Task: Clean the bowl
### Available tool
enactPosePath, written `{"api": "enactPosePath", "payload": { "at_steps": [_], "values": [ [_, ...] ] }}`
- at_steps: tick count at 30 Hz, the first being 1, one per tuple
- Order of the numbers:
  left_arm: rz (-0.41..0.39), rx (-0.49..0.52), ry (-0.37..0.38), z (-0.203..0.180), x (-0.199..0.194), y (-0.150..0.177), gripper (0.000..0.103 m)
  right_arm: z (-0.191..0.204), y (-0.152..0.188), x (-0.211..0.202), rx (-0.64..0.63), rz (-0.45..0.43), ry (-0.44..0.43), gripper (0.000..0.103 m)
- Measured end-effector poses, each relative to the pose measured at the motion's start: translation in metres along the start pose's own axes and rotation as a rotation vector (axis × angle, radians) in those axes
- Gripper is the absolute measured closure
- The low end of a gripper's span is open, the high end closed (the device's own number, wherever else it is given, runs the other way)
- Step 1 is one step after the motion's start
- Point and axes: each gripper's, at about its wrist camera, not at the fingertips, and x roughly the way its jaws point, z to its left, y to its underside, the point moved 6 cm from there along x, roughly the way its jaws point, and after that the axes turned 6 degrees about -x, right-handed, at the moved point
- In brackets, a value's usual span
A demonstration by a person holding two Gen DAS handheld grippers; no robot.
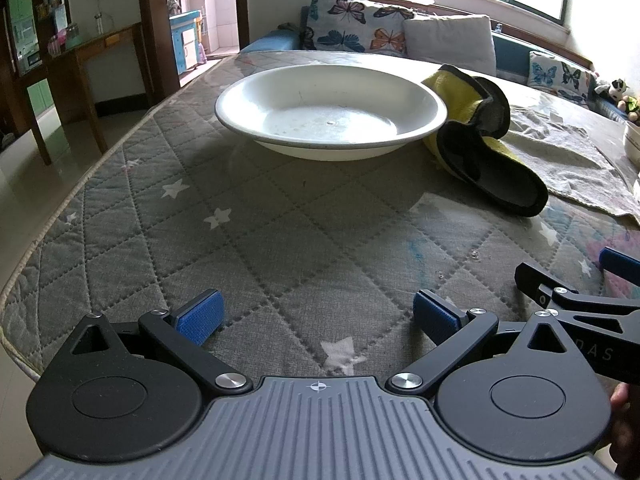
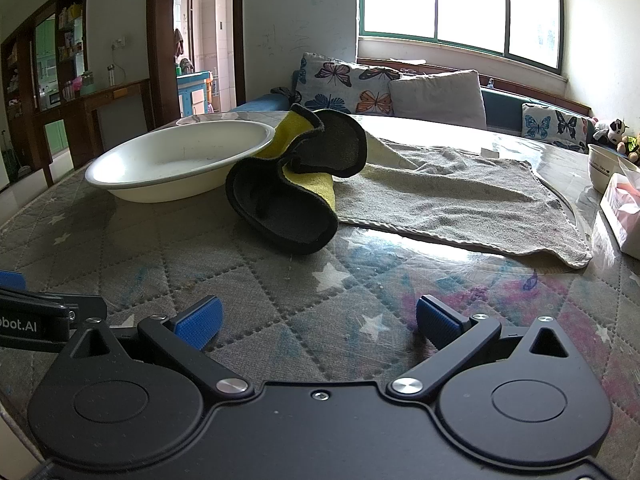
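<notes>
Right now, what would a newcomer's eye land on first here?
The wide white bowl at the middle of the quilted table, empty. Against its right rim, a crumpled yellow-and-black cloth, part of it on a grey towel. Both tongs, left and right, hang open near the table's edge.

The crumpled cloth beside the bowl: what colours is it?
Yellow one side, dark grey the other, black edging; cloth shows best in the right wrist view.
</notes>
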Motion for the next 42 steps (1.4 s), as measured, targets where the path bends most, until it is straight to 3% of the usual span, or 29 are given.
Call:
{"api": "enactPosePath", "payload": {
  "at_steps": [42],
  "values": [
    [0.009, 0.004, -0.004, 0.0009, 0.0, 0.0007, 0.001, -0.0003, 0.0003, 0.0016, 0.001, 0.001, 0.001, 0.0]
  ]
}}
